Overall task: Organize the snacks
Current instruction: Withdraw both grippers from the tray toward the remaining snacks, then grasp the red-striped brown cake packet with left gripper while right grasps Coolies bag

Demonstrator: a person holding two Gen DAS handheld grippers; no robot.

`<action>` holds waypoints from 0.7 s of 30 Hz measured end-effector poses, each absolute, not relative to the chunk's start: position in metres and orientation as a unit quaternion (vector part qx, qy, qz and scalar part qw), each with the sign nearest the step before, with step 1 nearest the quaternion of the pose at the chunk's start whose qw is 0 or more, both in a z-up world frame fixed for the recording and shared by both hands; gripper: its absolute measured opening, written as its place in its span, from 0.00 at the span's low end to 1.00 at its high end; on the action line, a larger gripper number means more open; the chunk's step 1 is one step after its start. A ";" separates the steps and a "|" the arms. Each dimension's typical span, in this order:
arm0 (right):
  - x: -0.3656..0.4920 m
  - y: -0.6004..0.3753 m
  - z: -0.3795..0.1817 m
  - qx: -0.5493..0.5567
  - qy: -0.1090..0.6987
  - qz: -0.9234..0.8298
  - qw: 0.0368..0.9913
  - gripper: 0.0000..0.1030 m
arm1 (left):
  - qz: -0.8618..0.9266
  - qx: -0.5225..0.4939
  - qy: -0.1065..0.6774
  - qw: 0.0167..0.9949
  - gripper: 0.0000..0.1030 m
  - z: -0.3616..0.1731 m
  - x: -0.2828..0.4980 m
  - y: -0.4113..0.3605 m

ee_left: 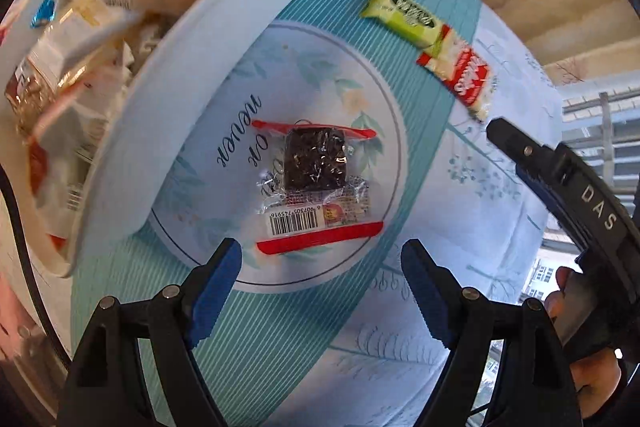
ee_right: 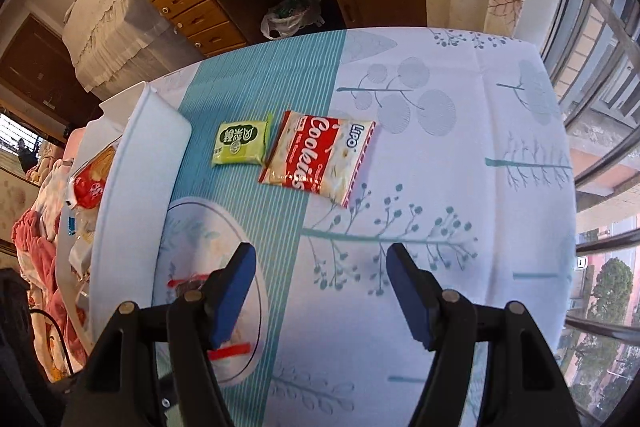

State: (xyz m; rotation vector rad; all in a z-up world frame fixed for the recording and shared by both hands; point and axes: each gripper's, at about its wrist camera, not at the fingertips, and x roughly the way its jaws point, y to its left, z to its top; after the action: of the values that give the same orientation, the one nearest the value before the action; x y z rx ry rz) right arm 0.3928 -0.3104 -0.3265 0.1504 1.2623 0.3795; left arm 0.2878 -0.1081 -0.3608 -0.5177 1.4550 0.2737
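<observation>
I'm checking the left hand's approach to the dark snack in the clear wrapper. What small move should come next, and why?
Probably lower the left gripper a little further onto the dark snack. Its jaws stand open and empty just short of the packet, which lies flat on the tablecloth beside the white bin.

Patterned tablecloth (ee_right: 440, 155), brownie packet (ee_left: 316, 183), green snack packet (ee_right: 240, 143), cookies bag (ee_right: 320, 157), white bin (ee_right: 136, 179)
</observation>
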 end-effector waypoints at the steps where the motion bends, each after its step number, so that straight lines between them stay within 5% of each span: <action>1: 0.396 -0.308 -0.329 0.066 0.582 0.179 0.791 0.66 | 0.130 -0.233 0.655 0.707 0.79 -0.364 0.289 -0.109; 21: 0.426 -0.248 -0.363 -0.041 0.531 0.166 0.830 0.82 | 0.201 -0.189 0.675 0.685 0.79 -0.417 0.316 -0.114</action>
State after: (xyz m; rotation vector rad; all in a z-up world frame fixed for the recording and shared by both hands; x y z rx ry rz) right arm 0.4265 -0.2475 -0.3630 -0.0869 1.1255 0.3521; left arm 0.3158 -0.1144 -0.4165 -0.4231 1.5120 0.4506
